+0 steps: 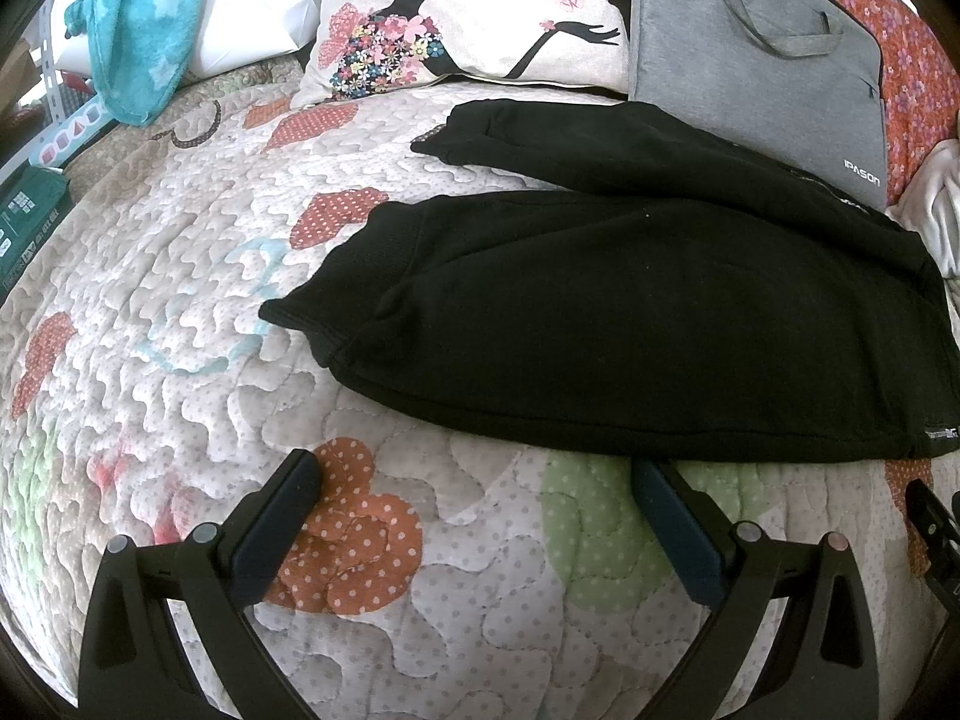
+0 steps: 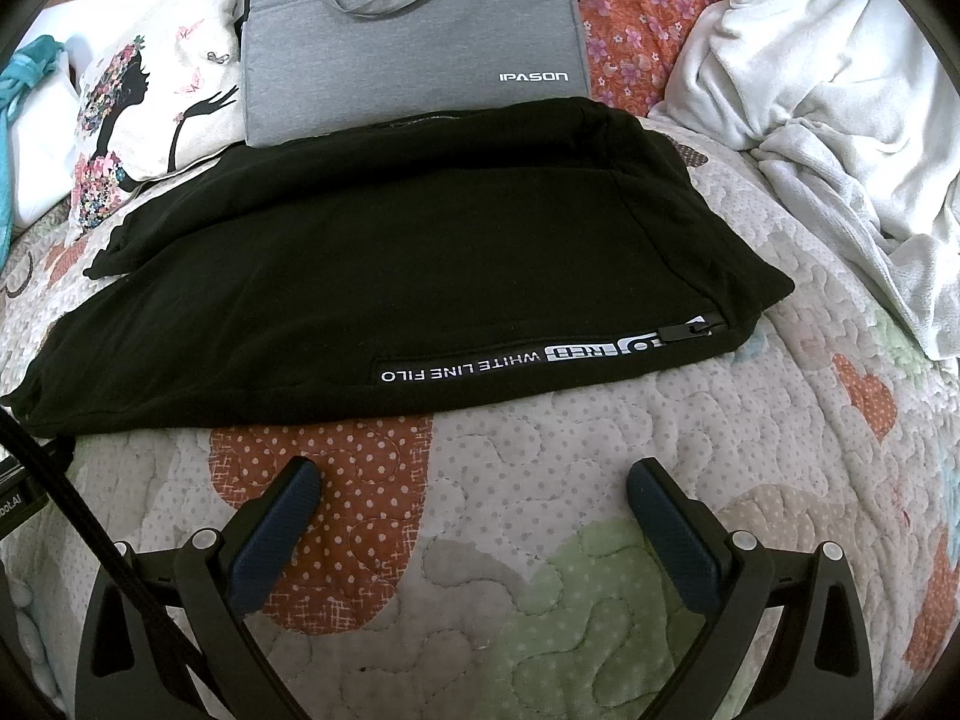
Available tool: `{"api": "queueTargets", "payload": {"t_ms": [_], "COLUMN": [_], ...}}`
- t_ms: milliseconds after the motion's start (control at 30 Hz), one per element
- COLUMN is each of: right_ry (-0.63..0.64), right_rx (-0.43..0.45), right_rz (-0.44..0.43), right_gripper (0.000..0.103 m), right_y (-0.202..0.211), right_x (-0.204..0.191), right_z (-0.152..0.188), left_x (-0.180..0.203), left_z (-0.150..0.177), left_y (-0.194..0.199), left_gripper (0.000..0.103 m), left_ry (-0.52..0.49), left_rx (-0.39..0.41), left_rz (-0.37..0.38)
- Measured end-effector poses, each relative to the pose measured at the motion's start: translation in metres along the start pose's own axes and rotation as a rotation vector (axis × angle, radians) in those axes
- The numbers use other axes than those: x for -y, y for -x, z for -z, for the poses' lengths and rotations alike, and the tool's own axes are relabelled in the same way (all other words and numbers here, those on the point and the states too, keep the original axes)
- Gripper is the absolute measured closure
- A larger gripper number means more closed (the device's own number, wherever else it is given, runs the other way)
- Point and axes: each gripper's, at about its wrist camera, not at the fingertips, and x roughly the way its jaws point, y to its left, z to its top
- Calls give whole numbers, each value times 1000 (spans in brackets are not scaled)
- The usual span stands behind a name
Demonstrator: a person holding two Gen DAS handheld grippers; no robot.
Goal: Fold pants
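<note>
Black pants (image 2: 390, 276) flat on quilt (image 2: 540, 510); right gripper (image 2: 474, 474) jaws apart, just short of hem

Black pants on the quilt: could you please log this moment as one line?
pants: folded, flat on quilt | left gripper: open, empty | right gripper: open, empty

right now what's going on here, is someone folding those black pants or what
A person holds a gripper in each hand over a quilted bed. The black pants lie on the quilt, seemingly folded over at least once, with the gray laptop bag and a printed pillow behind them. The left gripper and right gripper are both open and empty, on the near side of the pants' edge, touching nothing.
</note>
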Motion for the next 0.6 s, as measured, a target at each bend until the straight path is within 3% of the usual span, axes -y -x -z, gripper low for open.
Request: {"api": "queueTargets", "payload": {"t_ms": [600], "right_ry": [0], "right_rx": [0], "right_rz": [0], "right_gripper": [0], "right_y": [0], "right_x": [0], "right_z": [0], "left_x": [0], "left_z": [0], "left_y": [1], "left_gripper": [0], "left_ry": [-2], "left_rx": [3], "left_rz": [-6]}}
